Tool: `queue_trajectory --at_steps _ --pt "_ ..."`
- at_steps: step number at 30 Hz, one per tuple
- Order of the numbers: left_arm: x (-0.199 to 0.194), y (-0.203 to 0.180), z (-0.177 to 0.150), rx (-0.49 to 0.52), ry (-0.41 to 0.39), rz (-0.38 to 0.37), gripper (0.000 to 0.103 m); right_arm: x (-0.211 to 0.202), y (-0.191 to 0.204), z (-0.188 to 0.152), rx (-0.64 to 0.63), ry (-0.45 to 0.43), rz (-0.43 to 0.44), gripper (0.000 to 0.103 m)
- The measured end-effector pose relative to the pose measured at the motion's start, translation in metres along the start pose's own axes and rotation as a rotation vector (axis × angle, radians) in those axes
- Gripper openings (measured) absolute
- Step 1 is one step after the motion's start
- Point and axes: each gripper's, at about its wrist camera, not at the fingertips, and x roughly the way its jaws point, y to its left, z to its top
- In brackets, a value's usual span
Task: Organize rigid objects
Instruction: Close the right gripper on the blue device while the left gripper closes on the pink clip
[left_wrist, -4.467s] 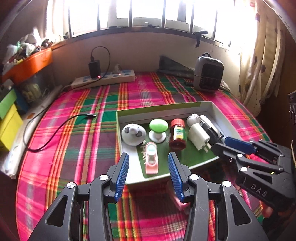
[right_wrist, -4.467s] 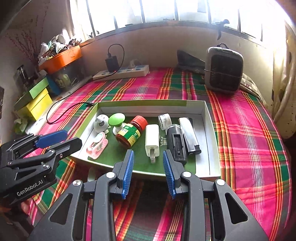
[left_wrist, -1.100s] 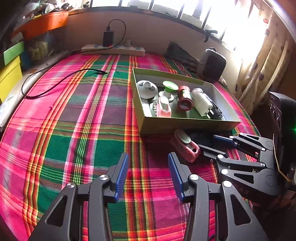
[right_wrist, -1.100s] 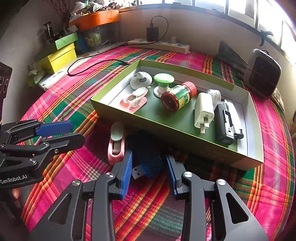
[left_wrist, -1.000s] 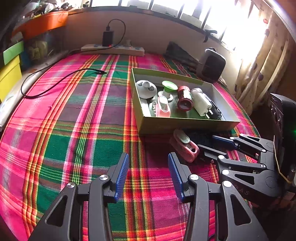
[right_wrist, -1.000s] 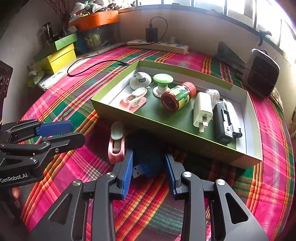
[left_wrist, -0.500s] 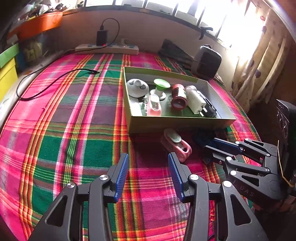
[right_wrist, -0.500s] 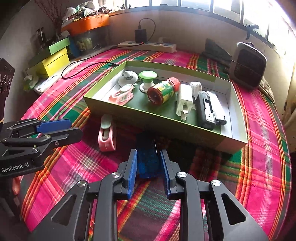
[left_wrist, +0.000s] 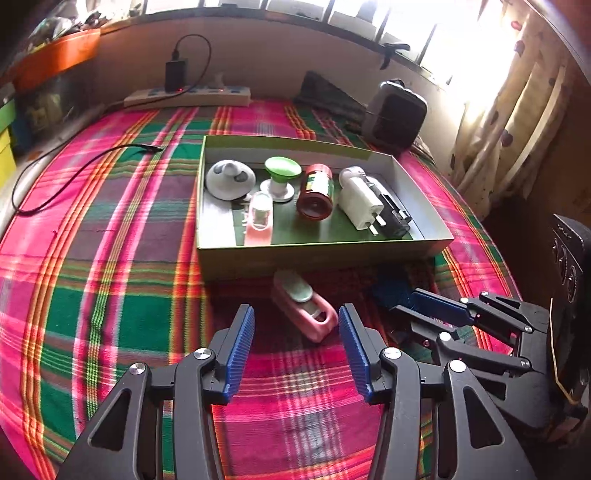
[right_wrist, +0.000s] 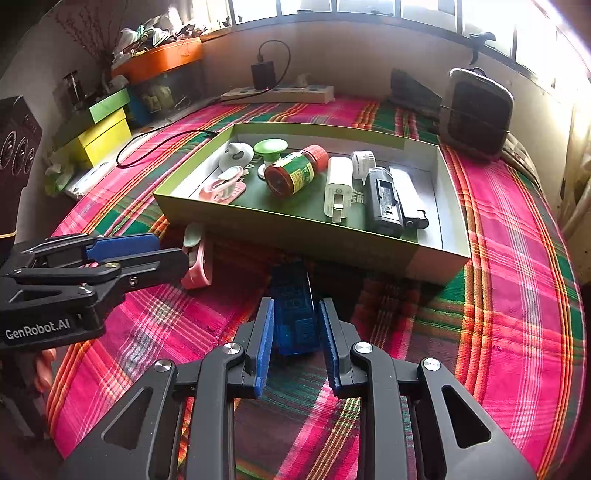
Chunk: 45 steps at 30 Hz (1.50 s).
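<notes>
A plaid cloth covers the worktop below a bright window, with a green box of small items at its centre. The right tool is clamped on a blue card reader lying just in front of the box, while the left tool, jaws opening and empty, faces a pink clip on the cloth. Pick-up appears under way; next, each piece likely needs lifting over the box's near wall.
</notes>
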Motion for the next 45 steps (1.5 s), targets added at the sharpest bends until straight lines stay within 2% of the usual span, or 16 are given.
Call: queue_trajectory --at_steps 8,18,33,40,45 --pt "0.014 -0.012 0.006 0.014 0.025 0.041 0.047 0.000 -0.003 -0.001 0.008 -0.007 0.010 0.026" --pt "0.016 -0.006 0.003 0.021 0.037 0.144 0.047 -0.001 -0.005 -0.001 0.017 -0.012 0.024 0.026" --pt "0.011 0.015 0.001 0.016 0.045 0.160 0.047 0.004 -0.003 0.004 0.024 0.012 0.012 0.026" --pt "0.005 0.025 0.001 -0.001 0.044 0.172 0.047 0.008 -0.002 0.006 0.022 0.017 0.022 0.034" --pt "0.006 0.025 0.002 0.010 0.041 0.175 0.047 0.009 0.000 0.006 0.014 0.018 0.006 0.034"
